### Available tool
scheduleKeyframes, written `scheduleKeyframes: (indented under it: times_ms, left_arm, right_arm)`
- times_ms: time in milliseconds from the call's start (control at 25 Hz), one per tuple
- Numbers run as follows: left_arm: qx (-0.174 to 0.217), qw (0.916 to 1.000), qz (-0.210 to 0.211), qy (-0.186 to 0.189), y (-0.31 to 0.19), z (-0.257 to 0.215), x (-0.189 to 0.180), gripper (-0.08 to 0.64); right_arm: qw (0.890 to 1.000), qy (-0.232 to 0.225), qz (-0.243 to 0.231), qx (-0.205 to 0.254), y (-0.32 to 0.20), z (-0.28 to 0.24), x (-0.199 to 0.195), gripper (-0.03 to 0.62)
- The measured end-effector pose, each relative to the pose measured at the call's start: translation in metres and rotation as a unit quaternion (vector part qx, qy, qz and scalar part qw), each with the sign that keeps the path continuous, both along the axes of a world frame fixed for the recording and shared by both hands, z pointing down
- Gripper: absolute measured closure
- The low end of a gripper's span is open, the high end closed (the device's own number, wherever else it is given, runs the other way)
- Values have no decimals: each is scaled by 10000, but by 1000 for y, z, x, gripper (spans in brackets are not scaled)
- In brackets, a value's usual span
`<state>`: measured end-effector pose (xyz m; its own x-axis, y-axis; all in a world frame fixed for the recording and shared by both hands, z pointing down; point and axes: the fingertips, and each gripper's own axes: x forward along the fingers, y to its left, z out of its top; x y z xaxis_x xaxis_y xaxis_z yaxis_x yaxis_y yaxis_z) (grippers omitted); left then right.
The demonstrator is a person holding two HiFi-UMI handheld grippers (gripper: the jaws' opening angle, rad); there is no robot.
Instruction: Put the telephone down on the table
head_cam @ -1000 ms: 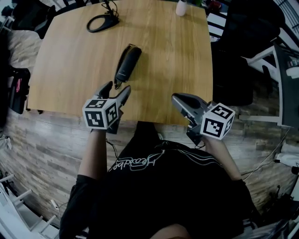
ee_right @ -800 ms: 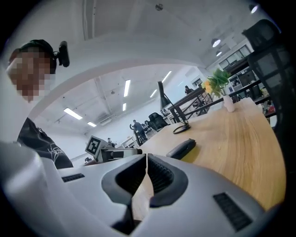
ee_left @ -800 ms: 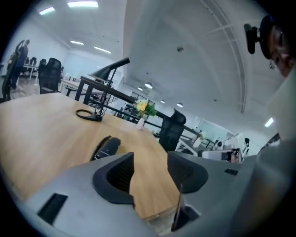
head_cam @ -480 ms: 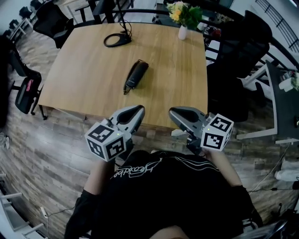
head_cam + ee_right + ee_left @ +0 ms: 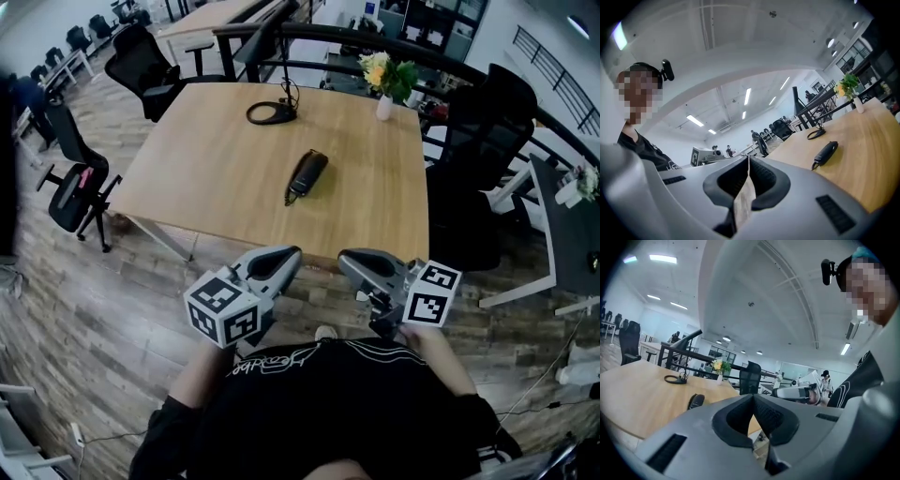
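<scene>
Wood-plank flooring point(image 5: 84, 309) fills far more of the head view than it did a second ago. The table point(image 5: 206, 178) has dropped back, and both grippers, which then reached over the table's near edge, are now short of that edge and above the floor. The telephone point(image 5: 307, 172) lies flat near the table's middle, where it lay before, with nothing touching it. The left gripper point(image 5: 292, 253) stood open just short of the telephone a second ago. Its jaws have just been closing and now meet on nothing. The right gripper point(image 5: 345, 258) is beside it, jaws together, as before. Both point toward the table, marker cubes toward the person's chest. At the table's far edge sit a black cable loop point(image 5: 270, 112) and a vase of flowers point(image 5: 384, 94).

From the left gripper view, the left gripper point(image 5: 753, 395) shows its tips pressed together and empty. It looks almost level across the table point(image 5: 637, 390) at the telephone point(image 5: 695, 401), and it alone shows the ceiling lights. The right gripper point(image 5: 792, 392) appears off the table's near side (sideways on).

From the right gripper view, the right gripper point(image 5: 748, 158) also has its tips touching and holds nothing. The telephone point(image 5: 826, 152) lies on the table point(image 5: 862, 154), well beyond the jaws. Only here do distant people show, past the table's far side.
</scene>
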<state>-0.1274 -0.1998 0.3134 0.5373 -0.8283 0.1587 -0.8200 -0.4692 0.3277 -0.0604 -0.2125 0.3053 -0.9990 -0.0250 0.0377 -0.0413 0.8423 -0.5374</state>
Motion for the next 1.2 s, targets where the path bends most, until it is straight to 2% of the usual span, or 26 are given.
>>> scheduleKeyframes:
  times_ms: [200, 400, 760, 1200]
  left_arm:
    - [177, 9996, -115, 179, 81, -11, -30, 552]
    - [241, 9995, -72, 189, 131, -11, -46, 552]
    - [341, 9988, 228, 261, 175, -10, -42, 552]
    - [329, 9977, 216, 559, 195, -3, -45, 552]
  right_arm:
    - [9999, 42, 11, 152, 80, 2, -36, 552]
    - [9986, -61, 392, 347, 126, 0, -46, 552]
    - [9972, 31, 648, 376, 175, 5, -44, 552]
    - [9959, 283, 758, 400, 198, 8, -40, 552]
